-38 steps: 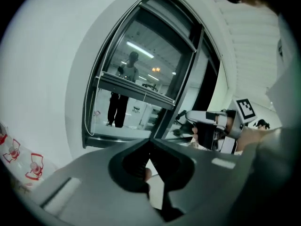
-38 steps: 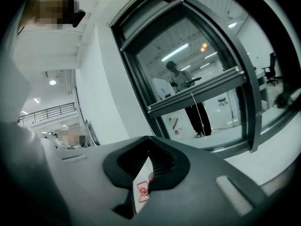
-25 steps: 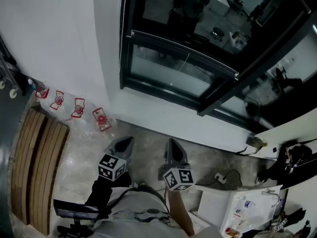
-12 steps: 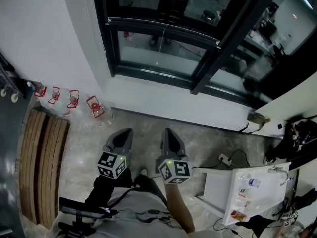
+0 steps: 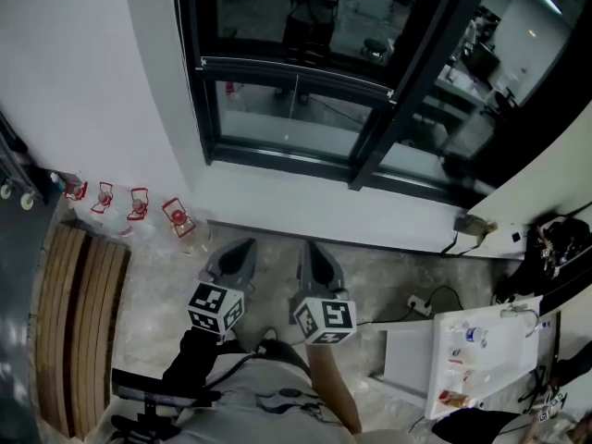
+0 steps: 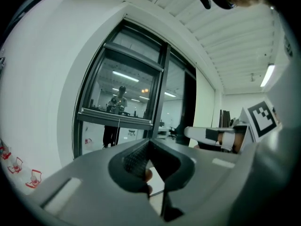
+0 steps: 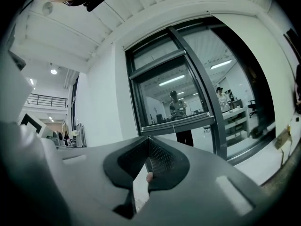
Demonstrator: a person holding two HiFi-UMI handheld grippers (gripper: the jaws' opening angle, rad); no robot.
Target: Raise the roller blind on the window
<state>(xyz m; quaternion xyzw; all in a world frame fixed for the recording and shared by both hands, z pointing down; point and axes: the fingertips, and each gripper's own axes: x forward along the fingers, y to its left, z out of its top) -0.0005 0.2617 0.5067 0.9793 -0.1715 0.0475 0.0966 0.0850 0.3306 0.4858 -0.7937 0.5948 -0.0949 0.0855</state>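
The window has a dark frame and fills the upper head view. A horizontal bar crosses its glass, with a thin cord hanging from the bar's middle. The bar and the bar also show ahead in the left and right gripper views. I cannot tell whether it is the blind's bottom rail. My left gripper and right gripper are side by side over the floor, well short of the window and pointing at it. In its own view the left gripper is shut and empty; so is the right gripper.
A white ledge runs under the window. Several red-labelled bottles stand along the left wall beside a slatted wooden bench. A white table with small items is at right, with a power strip and cable on the floor.
The head view has swung so the window sits lower and more central. Both grippers have moved a little forward toward the window, still side by side and shut.
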